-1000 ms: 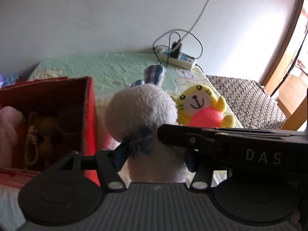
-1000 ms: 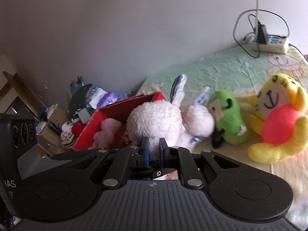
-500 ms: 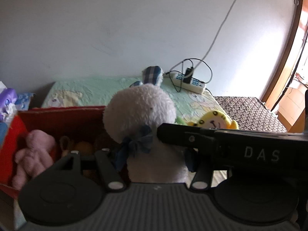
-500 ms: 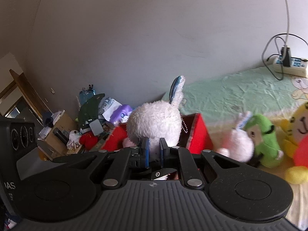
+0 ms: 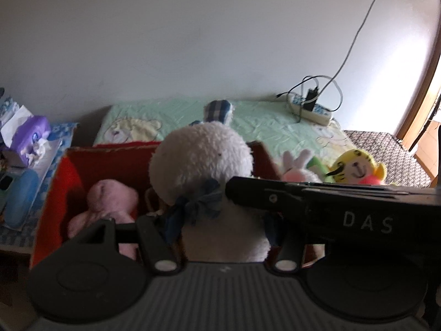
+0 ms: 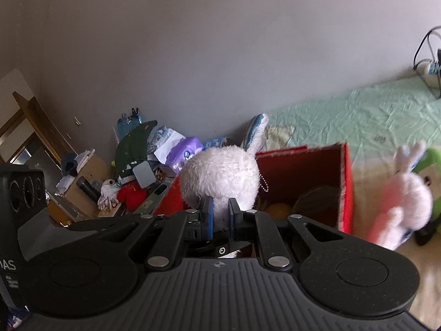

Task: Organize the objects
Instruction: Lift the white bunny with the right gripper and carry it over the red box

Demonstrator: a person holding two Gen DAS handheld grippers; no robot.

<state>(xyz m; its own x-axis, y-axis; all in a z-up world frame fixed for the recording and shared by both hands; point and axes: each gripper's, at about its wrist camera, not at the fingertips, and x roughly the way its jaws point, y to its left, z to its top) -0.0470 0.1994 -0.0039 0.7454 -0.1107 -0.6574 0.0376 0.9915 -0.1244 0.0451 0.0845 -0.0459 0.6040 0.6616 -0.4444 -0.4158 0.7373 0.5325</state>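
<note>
Both grippers hold one white plush rabbit (image 5: 204,171) with a blue bow over the open red box (image 5: 60,182). My left gripper (image 5: 220,226) is shut on its body from either side. My right gripper (image 6: 219,215) is shut on its back, below the head (image 6: 220,173). The right gripper's black body crosses the left wrist view (image 5: 344,209). The box (image 6: 344,187) holds a pink plush (image 5: 107,204) and brownish toys (image 6: 311,198).
On the bed (image 5: 270,127) right of the box lie a small pink rabbit (image 6: 405,198), a green plush (image 6: 432,168) and a yellow tiger (image 5: 355,165). A power strip (image 5: 308,107) lies at the back. A cluttered bedside table (image 6: 110,187) with a tissue pack (image 5: 27,138) stands left.
Both grippers have carried the white rabbit left, from beside the toys on the bed to over the red box. The box now sits under and behind the rabbit.
</note>
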